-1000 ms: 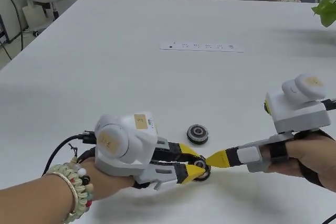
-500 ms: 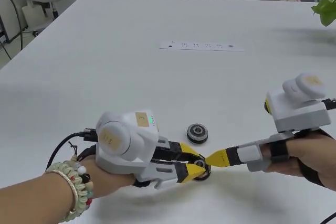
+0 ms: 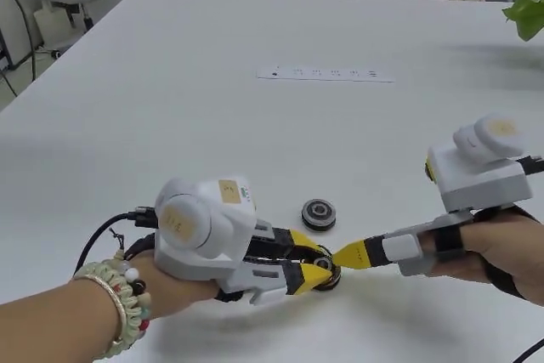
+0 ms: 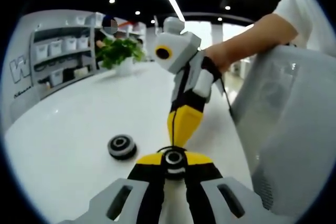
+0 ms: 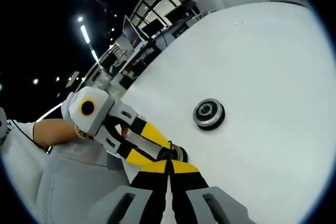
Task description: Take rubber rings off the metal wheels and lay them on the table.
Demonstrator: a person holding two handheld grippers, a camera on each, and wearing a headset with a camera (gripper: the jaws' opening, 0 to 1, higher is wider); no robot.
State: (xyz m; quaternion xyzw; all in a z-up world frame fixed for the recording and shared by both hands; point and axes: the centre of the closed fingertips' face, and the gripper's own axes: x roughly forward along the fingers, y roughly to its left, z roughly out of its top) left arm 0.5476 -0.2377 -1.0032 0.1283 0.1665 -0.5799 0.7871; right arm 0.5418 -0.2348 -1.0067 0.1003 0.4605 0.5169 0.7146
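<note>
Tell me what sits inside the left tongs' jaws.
A small metal wheel, clamped between the left tongs' yellow tips. The shut right tongs meet its rim. The tips cover its sides, so its rubber ring is mostly hidden.

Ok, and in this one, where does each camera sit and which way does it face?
Head view: on the headset, looking forward and down at the table; left hand, right hand, left gripper and right gripper show.
Left gripper view: on the left gripper, looking along its jaws at the held wheel and the right gripper; the right arm shows behind.
Right gripper view: on the right gripper, facing back at the left gripper; the left arm shows.
Shared: all three show the loose wheel.
</note>
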